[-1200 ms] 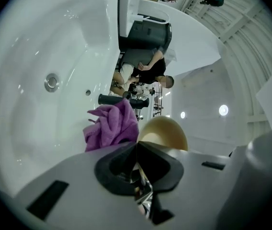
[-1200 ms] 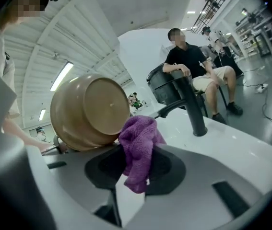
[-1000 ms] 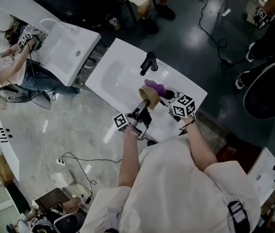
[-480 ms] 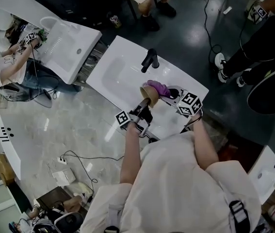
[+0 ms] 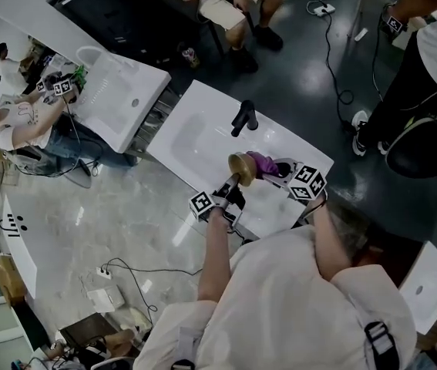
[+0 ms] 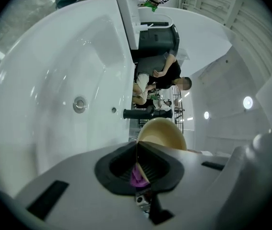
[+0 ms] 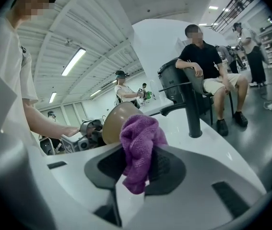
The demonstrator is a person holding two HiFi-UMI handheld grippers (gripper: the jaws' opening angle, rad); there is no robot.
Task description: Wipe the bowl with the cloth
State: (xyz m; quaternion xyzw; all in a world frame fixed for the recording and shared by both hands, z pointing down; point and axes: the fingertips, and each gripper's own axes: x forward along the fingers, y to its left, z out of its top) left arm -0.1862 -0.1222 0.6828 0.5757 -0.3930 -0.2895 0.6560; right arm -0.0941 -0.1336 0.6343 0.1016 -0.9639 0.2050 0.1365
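Note:
A tan bowl is held on edge above the white sink's front rim, and my left gripper is shut on its rim. In the left gripper view the bowl rises past the closed jaws, with a bit of purple cloth showing between them. My right gripper is shut on the purple cloth, which presses against the bowl's right side. The right gripper view has the cloth bunched between the jaws and touching the bowl.
A black faucet stands at the back rim of the white sink. A second white sink lies to the left. People sit and stand around, and cables run over the dark floor beyond.
The bowl and both grippers have shifted slightly right and down in the head view. The cloth stays against the bowl. A standing person at the right has moved.

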